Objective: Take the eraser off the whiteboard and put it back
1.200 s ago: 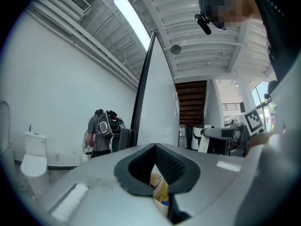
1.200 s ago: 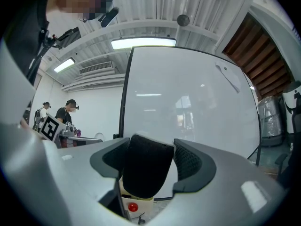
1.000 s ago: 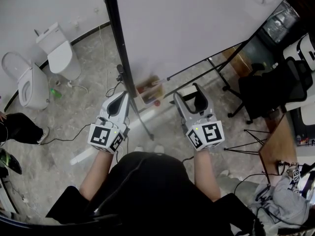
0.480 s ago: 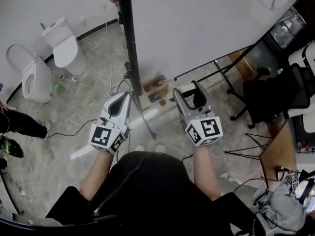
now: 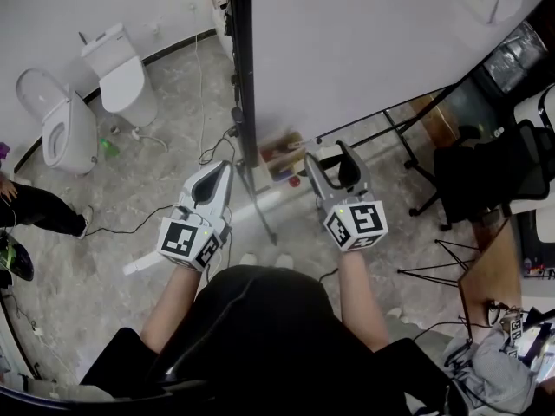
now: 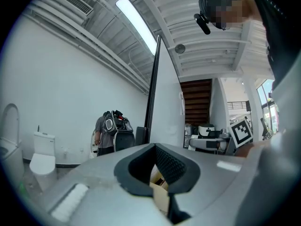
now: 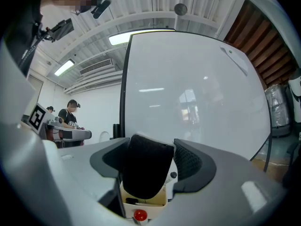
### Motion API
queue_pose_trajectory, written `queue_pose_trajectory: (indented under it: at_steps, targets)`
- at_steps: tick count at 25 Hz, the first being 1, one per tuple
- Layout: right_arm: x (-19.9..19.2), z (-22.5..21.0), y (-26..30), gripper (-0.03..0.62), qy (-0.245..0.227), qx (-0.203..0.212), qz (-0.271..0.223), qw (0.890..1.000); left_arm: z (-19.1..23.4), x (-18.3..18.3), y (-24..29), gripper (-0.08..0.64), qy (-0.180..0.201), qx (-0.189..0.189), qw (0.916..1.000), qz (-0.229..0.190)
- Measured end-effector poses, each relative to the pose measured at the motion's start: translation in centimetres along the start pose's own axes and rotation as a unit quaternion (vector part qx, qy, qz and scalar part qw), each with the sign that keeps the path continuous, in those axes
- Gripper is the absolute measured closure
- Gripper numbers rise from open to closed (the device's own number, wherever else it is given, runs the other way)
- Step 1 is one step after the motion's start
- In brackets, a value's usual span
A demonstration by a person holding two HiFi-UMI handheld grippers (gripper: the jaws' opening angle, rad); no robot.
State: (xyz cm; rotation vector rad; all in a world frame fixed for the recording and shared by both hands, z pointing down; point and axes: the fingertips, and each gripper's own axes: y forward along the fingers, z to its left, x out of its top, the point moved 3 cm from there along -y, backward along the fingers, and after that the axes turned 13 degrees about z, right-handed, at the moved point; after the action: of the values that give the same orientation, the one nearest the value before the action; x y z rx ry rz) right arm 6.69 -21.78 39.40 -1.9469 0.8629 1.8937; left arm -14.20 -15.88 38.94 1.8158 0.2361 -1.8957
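Pick-up judged done: eraser is off the whiteboard, clamped in R gripper, held near the board. L gripper jaws together, nothing held. Remaining: eraser to be put back on board.

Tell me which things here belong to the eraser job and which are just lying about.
Job: eraser, held in the right tongs; whiteboard.
Lying about: two toilets, cardboard box, office chair.
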Motion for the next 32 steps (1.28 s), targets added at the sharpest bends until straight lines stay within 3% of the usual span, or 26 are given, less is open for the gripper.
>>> queue_pose_trajectory:
  at_steps: [32]
  targets:
    - [-4.0,1.8,4.9,0.293,-0.034,0.006,0.048,0.998,1.0,-1.7,0.8,0.557,0.003,-0.019,0.9996,0.023]
